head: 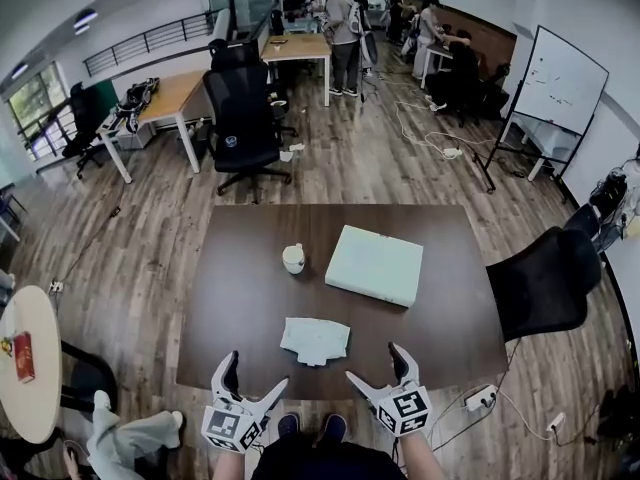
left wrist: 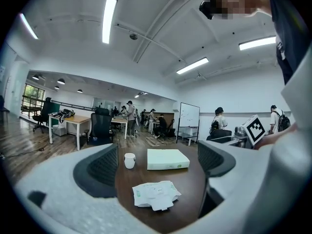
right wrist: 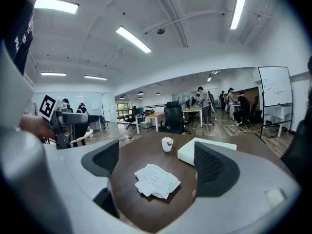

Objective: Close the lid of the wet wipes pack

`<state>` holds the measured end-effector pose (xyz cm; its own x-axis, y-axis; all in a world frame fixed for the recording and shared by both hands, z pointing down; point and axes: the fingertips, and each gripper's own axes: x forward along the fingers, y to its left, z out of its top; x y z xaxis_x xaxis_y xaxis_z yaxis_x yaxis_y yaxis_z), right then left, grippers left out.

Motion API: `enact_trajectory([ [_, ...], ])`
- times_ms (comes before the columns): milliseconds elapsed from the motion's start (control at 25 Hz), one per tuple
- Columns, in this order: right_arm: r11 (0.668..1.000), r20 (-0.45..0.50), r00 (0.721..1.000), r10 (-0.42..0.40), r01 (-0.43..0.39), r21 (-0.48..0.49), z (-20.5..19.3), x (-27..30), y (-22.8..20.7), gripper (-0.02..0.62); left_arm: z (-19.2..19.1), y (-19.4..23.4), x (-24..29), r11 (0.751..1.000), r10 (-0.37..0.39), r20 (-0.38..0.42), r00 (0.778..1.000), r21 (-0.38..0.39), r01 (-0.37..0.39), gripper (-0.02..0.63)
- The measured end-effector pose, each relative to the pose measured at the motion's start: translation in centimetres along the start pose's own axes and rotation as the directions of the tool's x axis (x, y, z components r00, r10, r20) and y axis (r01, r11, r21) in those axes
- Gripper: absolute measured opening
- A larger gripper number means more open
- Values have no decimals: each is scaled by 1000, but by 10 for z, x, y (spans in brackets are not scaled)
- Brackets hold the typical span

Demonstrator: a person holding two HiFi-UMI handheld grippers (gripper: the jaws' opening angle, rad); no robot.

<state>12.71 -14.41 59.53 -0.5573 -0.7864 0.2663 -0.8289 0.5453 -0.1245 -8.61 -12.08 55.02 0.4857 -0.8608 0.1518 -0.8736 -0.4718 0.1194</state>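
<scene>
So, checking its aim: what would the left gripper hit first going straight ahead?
Likely the wipes pack, which lies ahead between the open jaws of the left gripper; depth is unclear.

The wet wipes pack [head: 315, 340] is a soft, flat, white pouch, rumpled and uneven in outline, with small green marks on its upper face. It lies flat on the dark brown worktop [head: 240, 298], in the half nearer the person, close to that edge and roughly midway across the width. In the left gripper view the pack [left wrist: 156, 195] shows a paler layer jutting past its near edge. In the right gripper view the pack [right wrist: 157, 180] shows the same layering along one side. Whether its lid stands open or shut cannot be made out.
</scene>
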Motion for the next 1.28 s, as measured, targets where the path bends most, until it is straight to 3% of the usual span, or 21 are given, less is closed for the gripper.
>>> enact_trajectory([
  [440,998,-24,997,-67,67,11,-5,46,-1,494,-11,51,28,998,-59,-35,998,31,60,502],
  [800,994,-31,994,-109,109,-10,3,69,-5,494,-3,71,48,995,-99,-16,995,24,99,502],
  [1280,988,-152,979,-136,122,-100,-59,89,-6,496,-12,76,42,996,-87,-36,996,6,87,502],
])
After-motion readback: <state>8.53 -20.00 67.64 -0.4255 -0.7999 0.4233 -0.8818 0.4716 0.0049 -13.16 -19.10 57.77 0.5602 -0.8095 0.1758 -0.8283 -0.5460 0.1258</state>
